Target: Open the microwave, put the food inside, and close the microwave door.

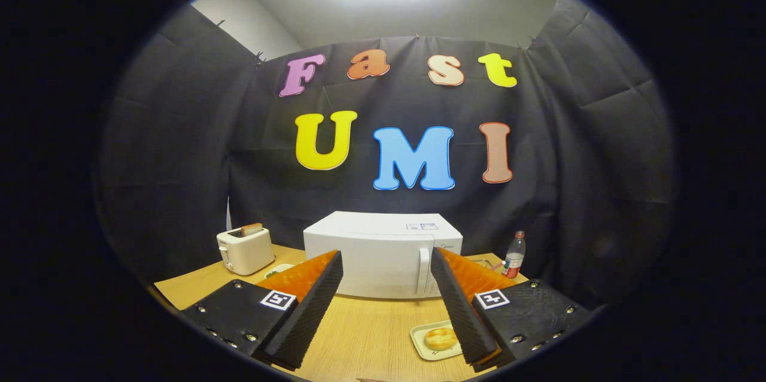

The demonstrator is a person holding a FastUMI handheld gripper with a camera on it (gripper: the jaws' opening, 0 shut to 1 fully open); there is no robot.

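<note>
A: Looking along the fingers in the gripper view, what is the gripper point(386, 265) doing?

B: It is released. The two fingers stand wide apart and nothing sits between them or touches either one. They hang above the wooden table point(365, 334).

A: And the microwave point(383, 253)?

B: It is white and stands on the table beyond the fingers, seen in the gap between them, against the booth's black cloth wall. Its door is closed, with the vertical handle point(423, 271) near the door's right side, just beside the right finger's tip as seen from here.

A: Where is the food?

B: A round golden bun point(440, 338) lies on a small pale tray point(420, 340). The tray rests on the table in front of the microwave, nearer than it, just beside the inner edge of the right finger, which covers part of the tray.

A: Anything else on the table?

B: A white toaster point(245, 250) stands to the left of the microwave with a slice of toast point(252, 229) sticking up from its slot. A bottle point(514, 255) with a red cap stands to the right of the microwave, near the cloth. Something small lies beside the bottle, too hidden to make out
</note>
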